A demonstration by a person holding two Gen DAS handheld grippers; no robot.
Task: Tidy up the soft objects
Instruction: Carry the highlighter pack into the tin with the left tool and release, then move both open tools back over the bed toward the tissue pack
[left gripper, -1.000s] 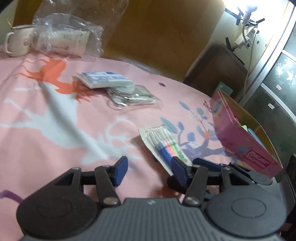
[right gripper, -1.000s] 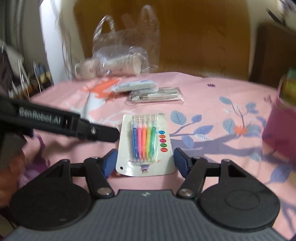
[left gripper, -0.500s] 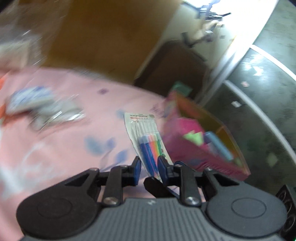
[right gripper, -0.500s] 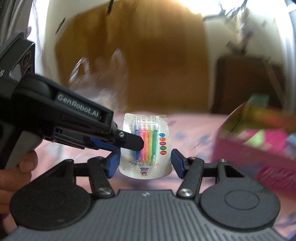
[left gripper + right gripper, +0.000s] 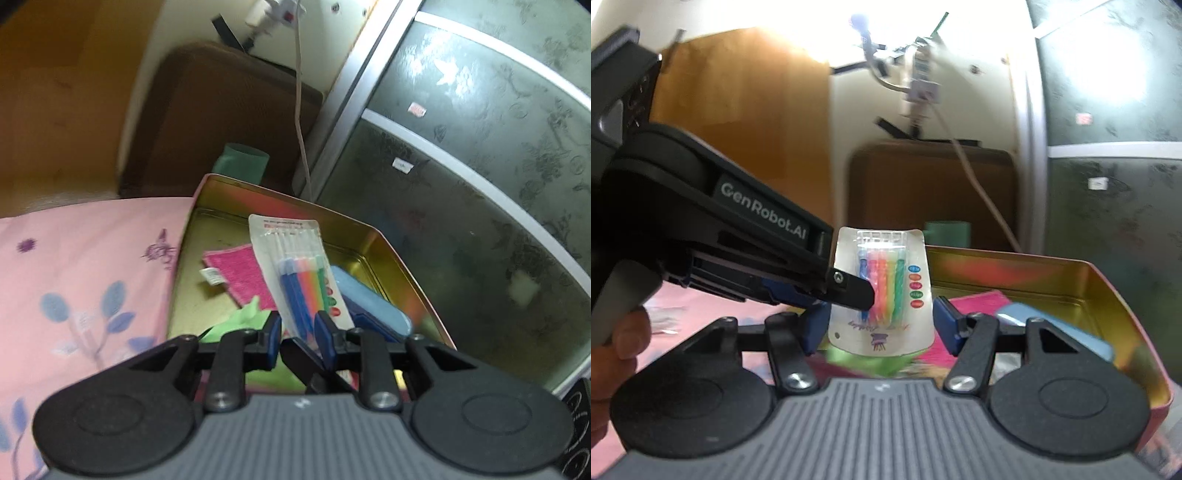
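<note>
Since ~1 s ago the 5-pen pack (image 5: pixel 295 266) has gone from flat on the pink sheet (image 5: pixel 81 258) to upright over the open tin (image 5: pixel 369 229), pinched low down by the left tongs (image 5: pixel 299 326). Their jaws are just starting to ease apart, so the drop-in looks close. Count, L to R: 1 pink cloth (image 5: pixel 236 269), 1 green piece (image 5: pixel 243 321), 1 pack and 1 blue case (image 5: pixel 373 306), all in or over the 1 tin. The right tongs (image 5: pixel 881 325) are spread and widening a bit, w/ the pack between the pads but untouched.
</note>
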